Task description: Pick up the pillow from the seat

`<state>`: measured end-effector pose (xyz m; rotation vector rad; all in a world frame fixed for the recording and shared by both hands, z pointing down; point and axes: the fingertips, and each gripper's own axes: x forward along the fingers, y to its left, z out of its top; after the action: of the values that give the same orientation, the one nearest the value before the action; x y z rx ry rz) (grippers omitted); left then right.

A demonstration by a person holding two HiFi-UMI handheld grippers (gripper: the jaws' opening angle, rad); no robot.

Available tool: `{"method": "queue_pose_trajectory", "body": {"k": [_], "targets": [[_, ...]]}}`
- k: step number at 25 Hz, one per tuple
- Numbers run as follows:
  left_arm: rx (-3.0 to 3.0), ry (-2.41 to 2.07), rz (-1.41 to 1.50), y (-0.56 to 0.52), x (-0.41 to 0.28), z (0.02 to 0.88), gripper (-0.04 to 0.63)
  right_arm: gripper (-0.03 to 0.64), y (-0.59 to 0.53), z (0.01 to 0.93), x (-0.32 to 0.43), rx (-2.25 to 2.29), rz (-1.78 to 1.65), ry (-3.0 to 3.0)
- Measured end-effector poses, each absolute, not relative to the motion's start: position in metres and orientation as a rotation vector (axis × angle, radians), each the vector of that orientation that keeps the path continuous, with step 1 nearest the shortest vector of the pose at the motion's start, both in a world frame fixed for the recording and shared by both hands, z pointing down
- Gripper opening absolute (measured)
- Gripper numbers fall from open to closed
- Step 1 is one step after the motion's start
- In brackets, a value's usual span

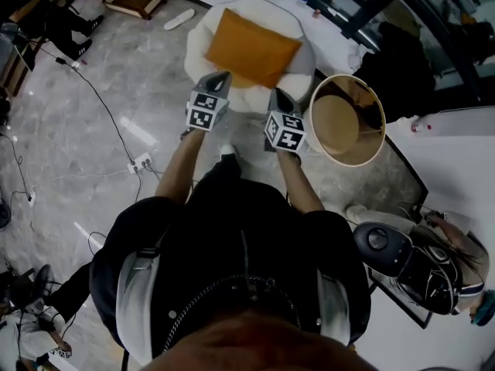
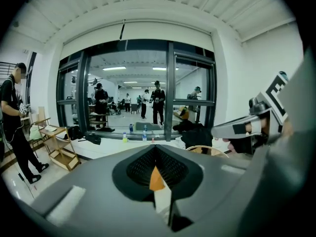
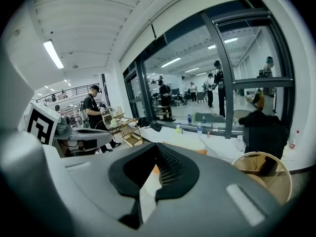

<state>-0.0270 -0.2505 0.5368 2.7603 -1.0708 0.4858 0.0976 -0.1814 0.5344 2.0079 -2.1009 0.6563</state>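
Pillow (image 1: 251, 49): orange and square. It lies flat on top of the seat with 1 corner turned toward the person, and nothing grips it.
Seat (image 1: 199, 45): white, round and padded. It stands on the grey marbled floor (image 1: 116, 76), in front of a low white ledge below the windows.
Left gripper (image 1: 224, 77): its 2 jaws are pressed together with nothing between them. In the head view the tips sit just beside the pillow's near left edge, and I cannot tell whether they touch it. In the left gripper view a sliver of orange shows through the slot below the closed tips.
Right gripper (image 1: 276, 93): its 2 jaws are pressed together and hold nothing. The tips are near the pillow's near right corner, over the seat's front rim.
Grippers together: they are held side by side with a gap between them, both aimed at the seat.
Basket (image 1: 348, 122): round, tan and open-topped, just right of the seat beside the right gripper.
Floor items: a white power strip (image 1: 141, 161) with cables lies to the left, and a white slipper (image 1: 179, 18) lies near the seat's far left.
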Motion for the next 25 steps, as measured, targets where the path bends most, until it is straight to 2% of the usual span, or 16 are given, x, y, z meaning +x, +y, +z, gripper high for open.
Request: {"method": "queue_pose_trajectory", "body": {"k": [9, 25], "targets": [[2.78, -1.03, 0.471, -0.33, -0.024, 0.539, 0.011, 0.003, -0.239, 0.542, 0.107, 2.03, 0.658, -2.021], [2.786, -0.975, 0.521, -0.4, -0.004, 0.547, 0.011, 0.003, -0.306, 0.554, 0.131, 2.07, 0.705, -1.976]]}}
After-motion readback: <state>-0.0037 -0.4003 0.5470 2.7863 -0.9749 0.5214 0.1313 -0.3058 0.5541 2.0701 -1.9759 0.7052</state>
